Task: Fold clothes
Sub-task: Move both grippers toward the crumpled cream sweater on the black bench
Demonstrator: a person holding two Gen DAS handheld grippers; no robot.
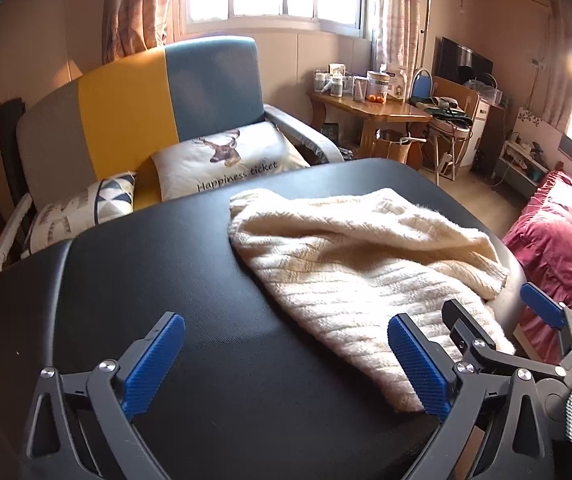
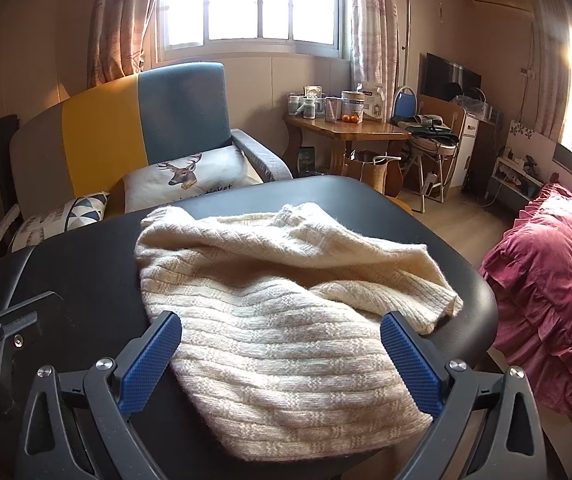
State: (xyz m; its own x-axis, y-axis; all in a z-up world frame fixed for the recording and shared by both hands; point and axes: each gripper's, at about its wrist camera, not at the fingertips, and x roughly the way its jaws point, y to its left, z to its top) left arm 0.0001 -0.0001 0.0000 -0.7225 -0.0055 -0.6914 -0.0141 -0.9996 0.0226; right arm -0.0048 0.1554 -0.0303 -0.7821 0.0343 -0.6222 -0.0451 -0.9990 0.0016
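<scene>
deer pillow (image 1: 225,162) | text: "Happiness ticket" | right wrist view: only "ticket" visible (image 2: 189,182)

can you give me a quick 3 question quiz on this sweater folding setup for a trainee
1. True or false: the cream sweater lies neatly folded on the black table.
2. Which gripper has the sweater directly between its open fingers: A) the left gripper or B) the right gripper?
3. What animal is printed on the white pillow on the sofa?

Key:
1. False: it lies rumpled, with a sleeve draped across it.
2. B: the left gripper looks mostly at bare tabletop, with the sweater by its right finger.
3. A deer.
</scene>
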